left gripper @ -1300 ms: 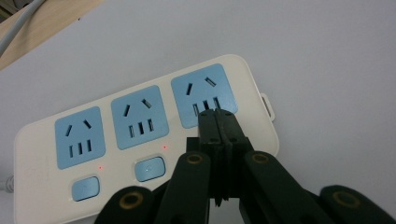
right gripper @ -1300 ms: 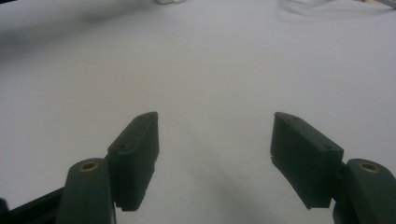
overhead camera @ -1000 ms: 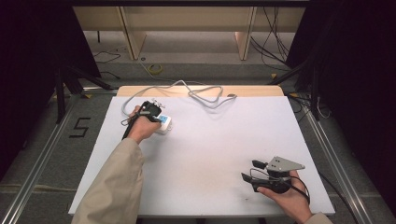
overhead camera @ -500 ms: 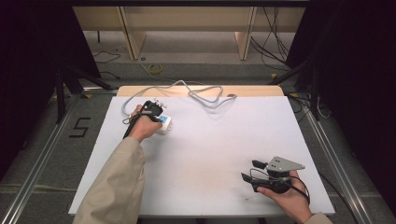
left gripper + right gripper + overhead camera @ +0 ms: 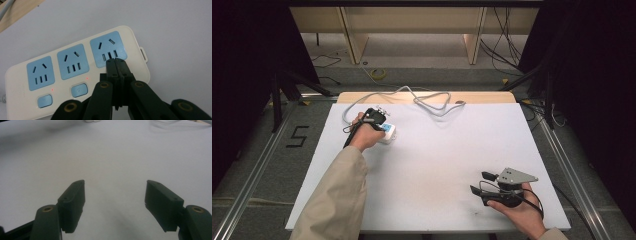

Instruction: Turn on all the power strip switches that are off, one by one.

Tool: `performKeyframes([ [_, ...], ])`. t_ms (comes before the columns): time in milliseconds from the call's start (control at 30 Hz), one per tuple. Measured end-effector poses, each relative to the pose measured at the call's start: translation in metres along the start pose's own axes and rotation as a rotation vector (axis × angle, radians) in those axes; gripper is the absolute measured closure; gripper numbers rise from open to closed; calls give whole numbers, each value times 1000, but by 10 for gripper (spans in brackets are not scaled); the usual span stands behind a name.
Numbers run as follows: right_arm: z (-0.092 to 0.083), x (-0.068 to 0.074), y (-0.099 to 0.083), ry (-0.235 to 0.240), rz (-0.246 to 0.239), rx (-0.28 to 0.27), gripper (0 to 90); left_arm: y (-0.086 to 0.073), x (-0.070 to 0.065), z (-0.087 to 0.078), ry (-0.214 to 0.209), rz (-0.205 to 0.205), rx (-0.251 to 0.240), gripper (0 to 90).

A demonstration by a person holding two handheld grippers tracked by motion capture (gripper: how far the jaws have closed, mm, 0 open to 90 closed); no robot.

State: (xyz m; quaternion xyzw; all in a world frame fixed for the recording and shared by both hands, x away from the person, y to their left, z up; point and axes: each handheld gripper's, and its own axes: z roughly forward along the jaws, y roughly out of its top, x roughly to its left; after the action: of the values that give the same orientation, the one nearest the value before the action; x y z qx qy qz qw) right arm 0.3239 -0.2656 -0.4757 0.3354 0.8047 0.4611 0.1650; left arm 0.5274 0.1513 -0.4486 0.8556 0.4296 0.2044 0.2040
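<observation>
Cream plastic with three pale-blue socket panels: that is the power strip (image 5: 75, 72), lying flat on the white table (image 5: 447, 160) at its far left part. Its grey cord (image 5: 427, 97) loops away along the table's back edge, over a strip of bare wood. Two blue buttons sit below the left and middle sockets, each with a small red light near it.

The left gripper (image 5: 116, 62) is over the strip, jaws pressed together with nothing between them, their tips at the lower edge of the rightmost socket panel. Whether the tips actually touch the plastic is hard to judge from here. In the high view the left hand (image 5: 364, 137) in a beige sleeve holds this gripper (image 5: 379, 111) right over the strip (image 5: 388, 132).

The right gripper (image 5: 479, 182) is well apart from all that, near the table's front right corner, held low in the right hand (image 5: 517, 210). Its jaws stand wide apart, with bare white tabletop between them (image 5: 115, 197).
</observation>
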Motion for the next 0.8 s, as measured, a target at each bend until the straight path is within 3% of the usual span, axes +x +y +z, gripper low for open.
performKeyframes([
  [333,0,0,0,-1,2,-1,335,0,-1,0,3,1,-3,900],
  [800,0,-1,0,-3,2,-2,335,1,-2,-1,16,36,-6,900],
])
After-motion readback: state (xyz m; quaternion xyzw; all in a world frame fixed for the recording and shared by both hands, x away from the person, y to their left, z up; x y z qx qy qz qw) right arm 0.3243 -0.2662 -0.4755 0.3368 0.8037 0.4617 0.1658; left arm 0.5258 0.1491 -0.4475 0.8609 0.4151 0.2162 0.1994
